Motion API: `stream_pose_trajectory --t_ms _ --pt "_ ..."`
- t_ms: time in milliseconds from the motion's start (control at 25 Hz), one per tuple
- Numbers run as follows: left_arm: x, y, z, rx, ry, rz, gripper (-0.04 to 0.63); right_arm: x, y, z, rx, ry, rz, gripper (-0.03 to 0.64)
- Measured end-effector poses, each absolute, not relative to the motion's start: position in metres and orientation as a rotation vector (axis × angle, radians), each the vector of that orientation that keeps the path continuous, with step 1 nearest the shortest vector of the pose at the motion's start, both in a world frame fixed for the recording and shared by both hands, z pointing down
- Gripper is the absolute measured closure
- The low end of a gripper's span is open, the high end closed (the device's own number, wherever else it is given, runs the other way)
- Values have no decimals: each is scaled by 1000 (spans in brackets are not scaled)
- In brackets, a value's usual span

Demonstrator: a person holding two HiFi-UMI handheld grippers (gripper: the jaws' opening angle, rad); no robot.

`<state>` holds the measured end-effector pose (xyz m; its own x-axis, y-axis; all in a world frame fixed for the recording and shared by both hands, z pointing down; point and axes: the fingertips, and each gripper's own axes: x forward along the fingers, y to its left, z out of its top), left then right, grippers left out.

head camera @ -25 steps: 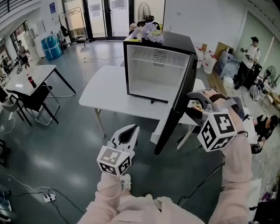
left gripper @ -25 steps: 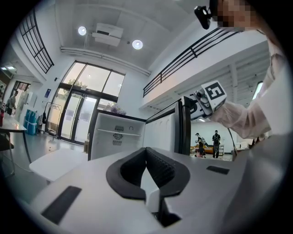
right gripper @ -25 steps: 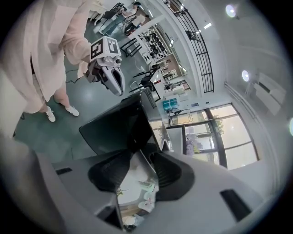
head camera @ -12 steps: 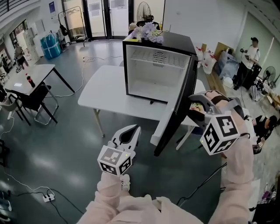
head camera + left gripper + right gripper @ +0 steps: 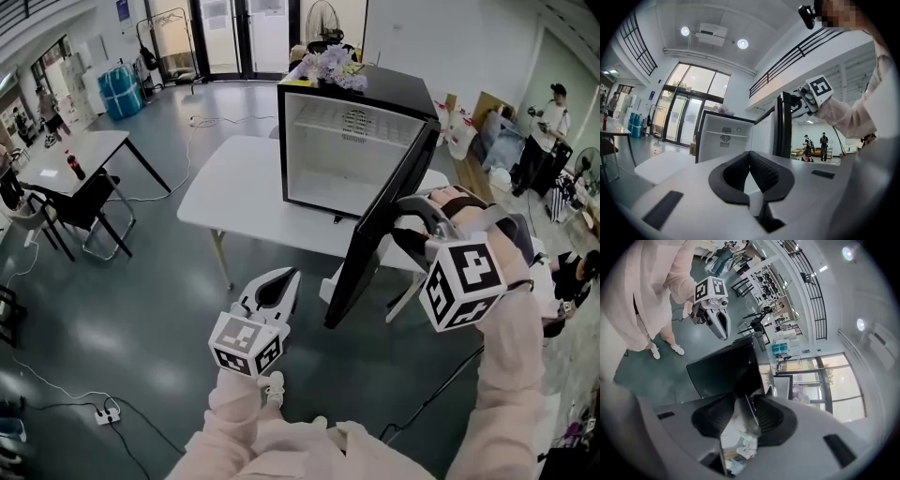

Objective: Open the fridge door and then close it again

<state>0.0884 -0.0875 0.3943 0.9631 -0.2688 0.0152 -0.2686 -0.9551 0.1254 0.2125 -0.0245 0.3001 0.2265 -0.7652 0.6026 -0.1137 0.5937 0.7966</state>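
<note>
We see the fridge (image 5: 352, 150) standing on a white worktop (image 5: 234, 192), its white inside showing and flowers (image 5: 330, 67) on its top. Its black door (image 5: 380, 234) hangs open, swung out past the worktop's front edge toward us. Our right tool (image 5: 405, 220) is at the door's free edge. In the right gripper view that edge runs between the jaws, which are closing on it, and as far as we can tell the pads are not pressing on it. Our left tool (image 5: 278, 279) is held low over the floor, well apart from the fridge, its jaws together on nothing.
</note>
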Motion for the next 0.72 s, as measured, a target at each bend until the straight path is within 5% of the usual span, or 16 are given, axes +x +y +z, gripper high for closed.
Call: stream_pose_trajectory --t_ms 720 --pt "88 -161 391 2978 -476 -33 584 199 -98 300 826 -1320 -517 500"
